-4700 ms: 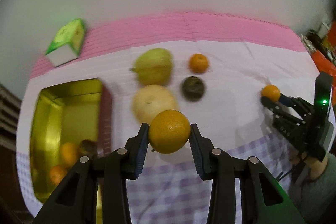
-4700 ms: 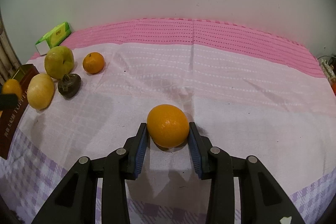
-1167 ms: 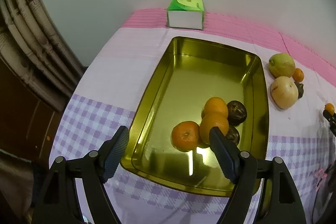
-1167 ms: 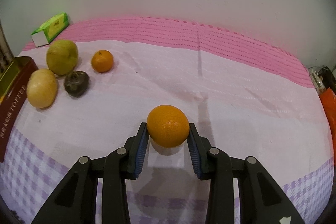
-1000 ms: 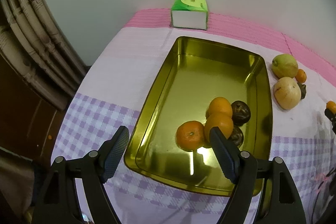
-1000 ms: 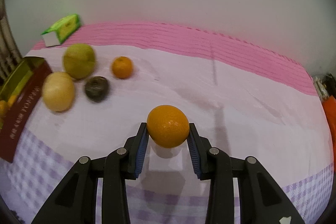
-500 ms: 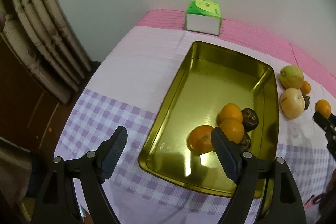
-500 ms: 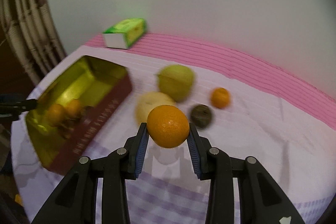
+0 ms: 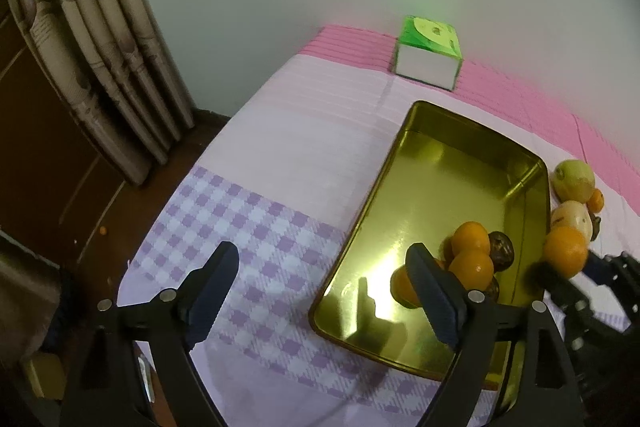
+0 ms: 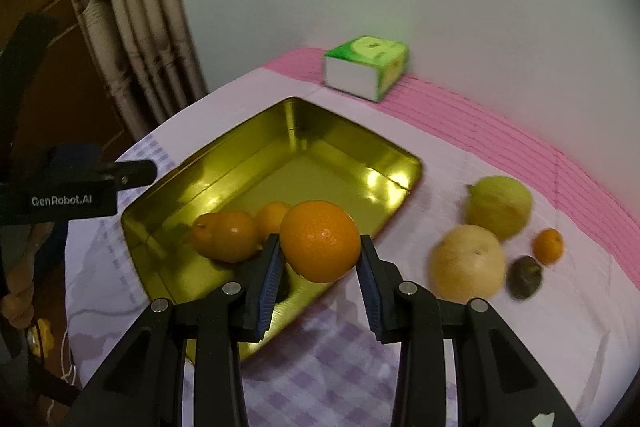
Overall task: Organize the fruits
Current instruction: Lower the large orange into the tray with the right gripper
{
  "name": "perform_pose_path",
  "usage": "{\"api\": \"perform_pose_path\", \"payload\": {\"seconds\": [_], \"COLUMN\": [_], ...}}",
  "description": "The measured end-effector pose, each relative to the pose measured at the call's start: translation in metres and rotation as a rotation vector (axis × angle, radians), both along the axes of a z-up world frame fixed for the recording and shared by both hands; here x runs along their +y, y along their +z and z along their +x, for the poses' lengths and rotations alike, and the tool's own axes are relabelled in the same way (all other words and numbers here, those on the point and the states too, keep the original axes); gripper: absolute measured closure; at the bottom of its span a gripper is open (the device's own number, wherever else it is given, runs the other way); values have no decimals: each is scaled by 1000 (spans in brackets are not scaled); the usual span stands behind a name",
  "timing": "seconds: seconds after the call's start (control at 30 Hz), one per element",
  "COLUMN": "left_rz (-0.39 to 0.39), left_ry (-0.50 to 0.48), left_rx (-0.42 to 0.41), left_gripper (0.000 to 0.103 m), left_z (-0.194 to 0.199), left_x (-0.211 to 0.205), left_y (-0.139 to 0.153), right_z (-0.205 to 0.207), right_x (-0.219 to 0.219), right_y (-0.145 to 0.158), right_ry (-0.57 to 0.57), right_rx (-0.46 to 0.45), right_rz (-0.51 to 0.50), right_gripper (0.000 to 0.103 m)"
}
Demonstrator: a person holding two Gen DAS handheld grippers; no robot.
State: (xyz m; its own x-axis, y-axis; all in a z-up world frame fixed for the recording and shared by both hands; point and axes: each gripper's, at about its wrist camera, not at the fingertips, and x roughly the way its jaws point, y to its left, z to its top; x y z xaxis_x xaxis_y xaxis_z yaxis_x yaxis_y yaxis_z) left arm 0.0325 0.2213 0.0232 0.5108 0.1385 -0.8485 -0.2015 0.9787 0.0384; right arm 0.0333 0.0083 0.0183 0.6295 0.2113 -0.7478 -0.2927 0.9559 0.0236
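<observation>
Right gripper [image 10: 318, 269]: clamped on an orange [image 10: 319, 240] above the gold tin's [image 10: 224, 151] near rim.
Left gripper [image 9: 322, 285]: empty, jaws just widened.
Tin contents: oranges, possibly two dark fruits.

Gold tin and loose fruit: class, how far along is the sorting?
Done: three oranges and some dark fruits lie in the gold tin. In hand: the right tool grips another orange near the tin. Left: green fruit, pale fruit, small orange, dark fruit on the cloth.

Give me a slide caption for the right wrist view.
Right gripper carries an orange above the gold tin, beside fruit waiting on the cloth.
</observation>
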Motion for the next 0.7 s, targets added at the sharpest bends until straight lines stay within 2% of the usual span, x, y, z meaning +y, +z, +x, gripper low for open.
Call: {"api": "perform_pose_path", "payload": {"seconds": [0.27,0.7], "left_rz": [-23,-23], "left_ry": [32,36], "left_rx": [4,12], "left_gripper": [17,17], "left_z": [0,-2], "left_x": [8,7], "left_y": [-1,-3], "right_z": [5,13], "right_x": [20,24], "right_y": [-17,-39], "right_ry": [29,24], "right_rx": [31,85], "right_rz": [-13,8], "right_gripper": [69,69]}}
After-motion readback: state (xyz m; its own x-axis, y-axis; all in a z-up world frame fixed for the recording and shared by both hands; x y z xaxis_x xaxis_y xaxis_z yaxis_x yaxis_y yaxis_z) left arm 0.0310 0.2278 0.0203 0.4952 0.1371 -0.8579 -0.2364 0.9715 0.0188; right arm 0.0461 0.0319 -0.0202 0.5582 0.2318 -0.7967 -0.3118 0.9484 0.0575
